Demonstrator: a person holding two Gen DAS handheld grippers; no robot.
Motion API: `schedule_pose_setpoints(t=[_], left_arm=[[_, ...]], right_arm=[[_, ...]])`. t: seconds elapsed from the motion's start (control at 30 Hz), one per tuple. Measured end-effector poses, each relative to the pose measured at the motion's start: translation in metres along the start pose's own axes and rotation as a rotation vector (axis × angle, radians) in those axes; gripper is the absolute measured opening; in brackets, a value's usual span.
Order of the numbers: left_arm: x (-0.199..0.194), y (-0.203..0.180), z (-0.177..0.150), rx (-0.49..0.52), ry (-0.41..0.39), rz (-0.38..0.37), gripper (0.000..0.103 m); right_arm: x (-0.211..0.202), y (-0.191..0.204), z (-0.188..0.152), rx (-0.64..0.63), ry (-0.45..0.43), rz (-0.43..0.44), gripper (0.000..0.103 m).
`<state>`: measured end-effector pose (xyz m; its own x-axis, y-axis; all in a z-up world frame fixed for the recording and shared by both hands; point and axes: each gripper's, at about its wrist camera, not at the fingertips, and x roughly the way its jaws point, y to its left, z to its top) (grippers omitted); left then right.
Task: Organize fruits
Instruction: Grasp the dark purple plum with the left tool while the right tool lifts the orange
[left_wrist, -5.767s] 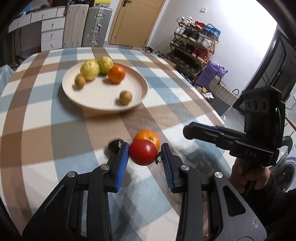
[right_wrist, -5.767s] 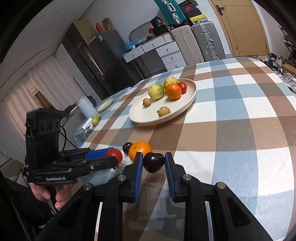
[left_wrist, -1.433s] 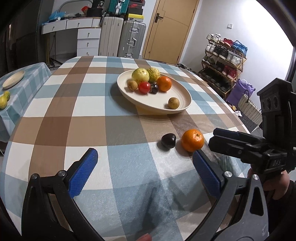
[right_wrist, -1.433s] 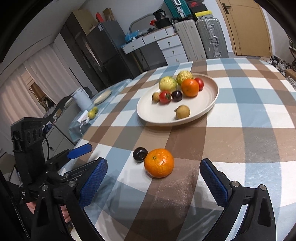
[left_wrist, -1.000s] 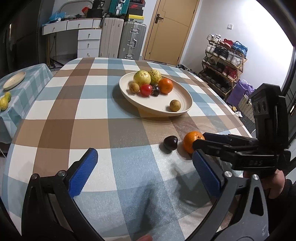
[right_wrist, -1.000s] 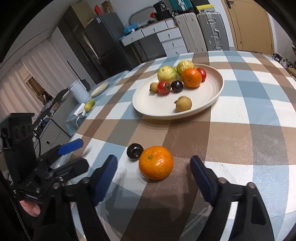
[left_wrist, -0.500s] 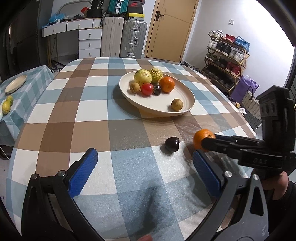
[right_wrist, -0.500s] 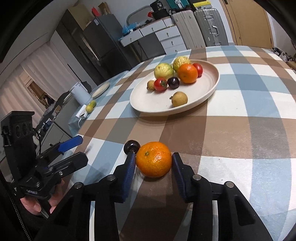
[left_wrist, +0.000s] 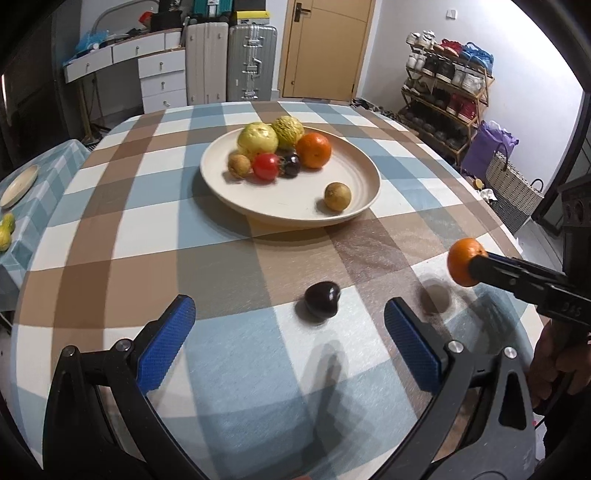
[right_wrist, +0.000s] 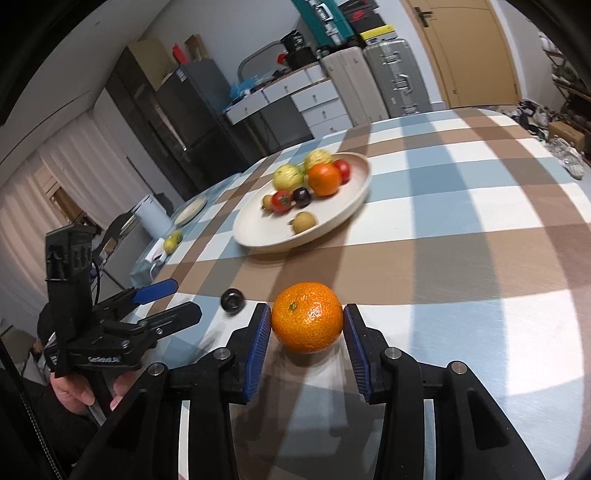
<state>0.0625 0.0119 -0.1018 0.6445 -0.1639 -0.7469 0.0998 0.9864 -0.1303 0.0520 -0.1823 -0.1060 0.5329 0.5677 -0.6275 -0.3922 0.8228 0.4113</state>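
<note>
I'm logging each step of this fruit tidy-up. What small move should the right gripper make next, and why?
Probably carry the orange toward the plate. The right gripper is clamped on it, lifted off the tablecloth, and the plate has bare space near its front.

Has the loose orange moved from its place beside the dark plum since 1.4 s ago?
Yes. The right gripper holds the orange lifted off the tablecloth, right of the dark plum, which lies where it was.

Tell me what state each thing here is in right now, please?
Right tool: shut on the orange, lifted off the tablecloth.
Left tool: open, empty.
Dark plum: loose on the tablecloth, ahead of the left tool.
Plate: upright, holding several fruits.
Door: closed.
</note>
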Motion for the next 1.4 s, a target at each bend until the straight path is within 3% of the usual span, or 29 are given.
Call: schedule_pose_setpoints(t=[0.07,0.27,0.43,0.5,0.53,0.93,1.4], left_arm=[[0.006,-0.002,0.004,-0.007,0.010,-0.012,0.100],[0.017,-0.005,0.011,-0.020,0.045,-0.068,0.080],[0.026,-0.004,0.012,-0.026,0.092,-0.107,0.048],[0.030,-0.004,0.011,-0.023,0.114,-0.125,0.025],[0.030,-0.005,0.011,-0.020,0.121,-0.128,0.021],[0.015,0.003,0.017,-0.034,0.072,-0.187,0.021],[0.009,0.038,0.059,-0.086,-0.008,-0.210,0.021]], right_arm=[[-0.007,-0.007,-0.001,0.009,-0.011,-0.010,0.041],[-0.021,-0.015,0.000,0.012,-0.037,-0.027,0.041],[-0.024,-0.016,0.004,0.006,-0.049,-0.027,0.041],[-0.025,-0.017,0.004,0.008,-0.051,-0.024,0.041],[-0.025,-0.017,0.004,0.009,-0.051,-0.024,0.041],[-0.020,-0.008,0.012,-0.005,-0.049,-0.026,0.041],[0.002,0.018,0.064,-0.080,-0.070,0.005,0.041]])
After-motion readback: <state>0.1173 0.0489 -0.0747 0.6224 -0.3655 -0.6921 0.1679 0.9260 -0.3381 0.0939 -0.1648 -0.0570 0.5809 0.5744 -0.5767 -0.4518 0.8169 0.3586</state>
